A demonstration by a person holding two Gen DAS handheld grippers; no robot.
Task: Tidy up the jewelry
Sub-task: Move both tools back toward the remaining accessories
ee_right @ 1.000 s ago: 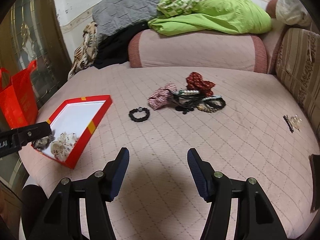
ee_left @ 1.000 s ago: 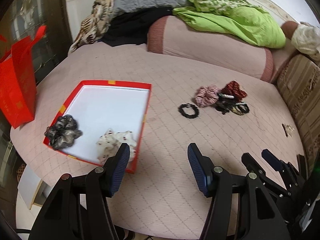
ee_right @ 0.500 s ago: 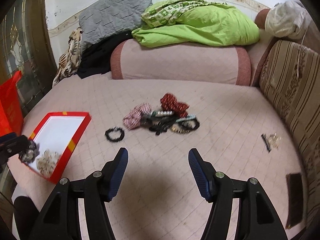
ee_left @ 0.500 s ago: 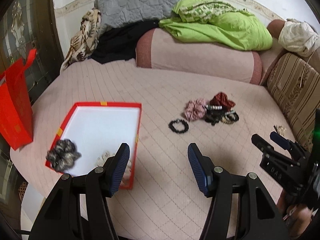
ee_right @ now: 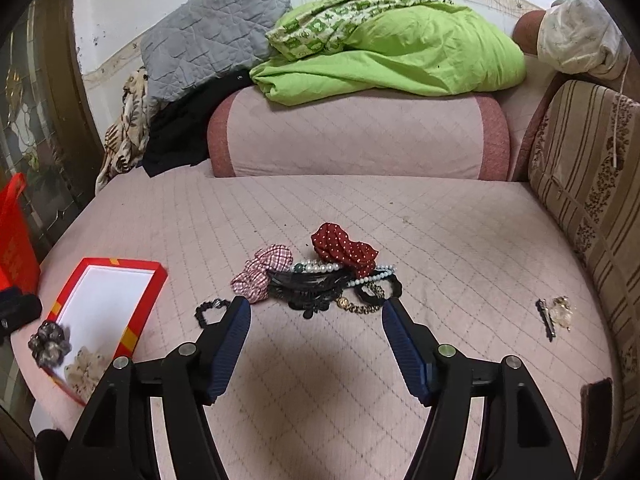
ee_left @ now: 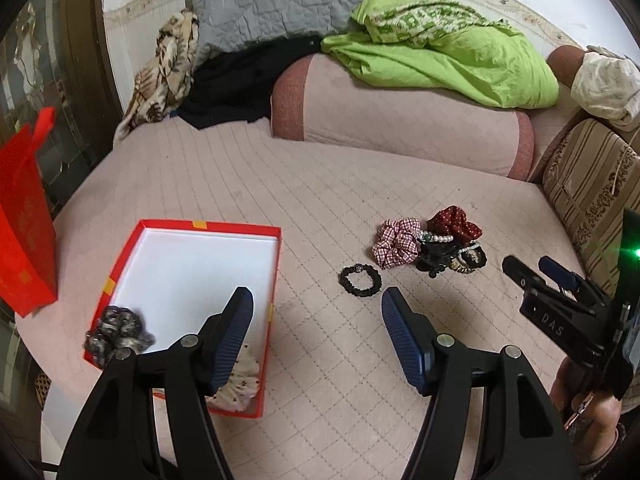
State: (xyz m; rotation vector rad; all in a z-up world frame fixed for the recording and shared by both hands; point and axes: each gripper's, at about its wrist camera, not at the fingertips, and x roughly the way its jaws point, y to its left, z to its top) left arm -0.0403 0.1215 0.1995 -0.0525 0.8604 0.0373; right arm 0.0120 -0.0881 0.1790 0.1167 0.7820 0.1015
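Observation:
A red box (ee_left: 276,248) with a white inside lies on the pink quilted bed, holding a dark scrunchie (ee_left: 118,332) and a cream dotted scrunchie (ee_left: 240,384). Right of it lie a black bead bracelet (ee_left: 360,280) and a heap: checked scrunchie (ee_right: 262,270), red dotted scrunchie (ee_right: 342,248), pearl strands (ee_right: 320,267), black hair clip (ee_right: 312,288), gold chain (ee_right: 360,306). My left gripper (ee_left: 316,320) hovers between box and bracelet, its jaws opening with nothing between them. My right gripper (ee_right: 316,320) hangs just in front of the heap, jaws opening and empty too. It also shows as the right gripper (ee_left: 540,272) in the left wrist view.
A hair pin with a clear ornament (ee_right: 554,314) lies apart at the right. A red bag (ee_left: 24,224) stands at the left edge of the bed. A pink bolster (ee_right: 360,136) with green bedding (ee_right: 392,56) and a striped cushion (ee_right: 592,184) border the back and right.
Both grippers have shifted right and risen a little, and their jaws have widened. The heap now sits nearer the middle of the right wrist view; the box has slid left.

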